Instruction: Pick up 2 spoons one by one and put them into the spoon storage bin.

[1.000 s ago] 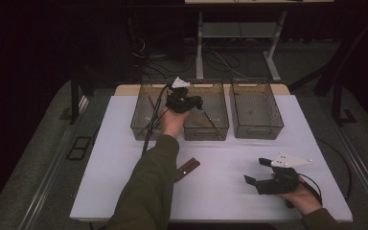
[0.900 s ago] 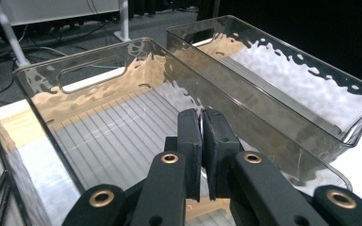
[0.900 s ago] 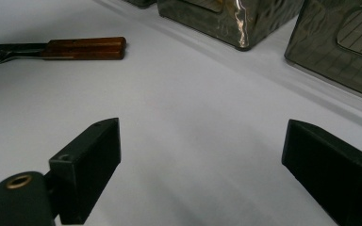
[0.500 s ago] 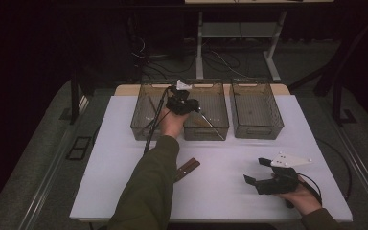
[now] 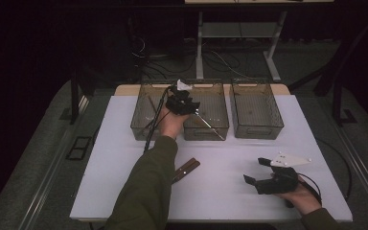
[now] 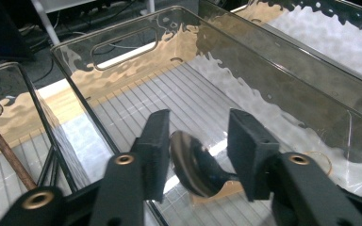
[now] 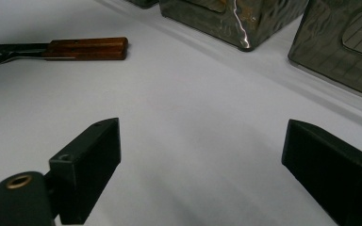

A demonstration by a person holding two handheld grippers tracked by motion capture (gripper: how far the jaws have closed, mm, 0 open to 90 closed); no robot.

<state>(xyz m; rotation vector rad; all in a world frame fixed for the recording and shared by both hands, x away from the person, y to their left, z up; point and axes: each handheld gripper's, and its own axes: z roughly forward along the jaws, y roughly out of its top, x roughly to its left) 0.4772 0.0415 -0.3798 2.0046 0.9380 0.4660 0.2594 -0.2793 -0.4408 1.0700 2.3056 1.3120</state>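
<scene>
Left gripper (image 5: 182,100) sits over the middle clear smoky plastic bin (image 5: 220,125) of three set in a row along the far edge of the white tabletop (image 5: 124,158). Its jaws have just been opening. In the left gripper view a shiny metal spoon (image 6: 195,165) sits between them, bowl toward the far end of the bin; the left pad looks at or very near the bowl's edge, while the right pad stands clear of it with a gap. Judged released, or nearly so.

From the high view the spoon's handle (image 5: 210,126) runs out from under the gripper toward the bin's near right corner, with its tip at the near wall. So the long axis lies slantwise across the bin floor, bowl deeper in, handle nearer the person.

Key relation for the coming move: the spoon lies directly under and between the left jaws, so pulling away likely calls for a straight lift, not a sideways sweep that could drag the bowl.

Right gripper (image 5: 268,179) rests low near the near right corner of the tabletop, jaws spread wide, nothing between them. A wooden-handled fork (image 7: 56,48) lies near the near edge, between the two arms. The left forearm crosses beside it, but the right gripper is free, so it is the likelier hand for that piece.
</scene>
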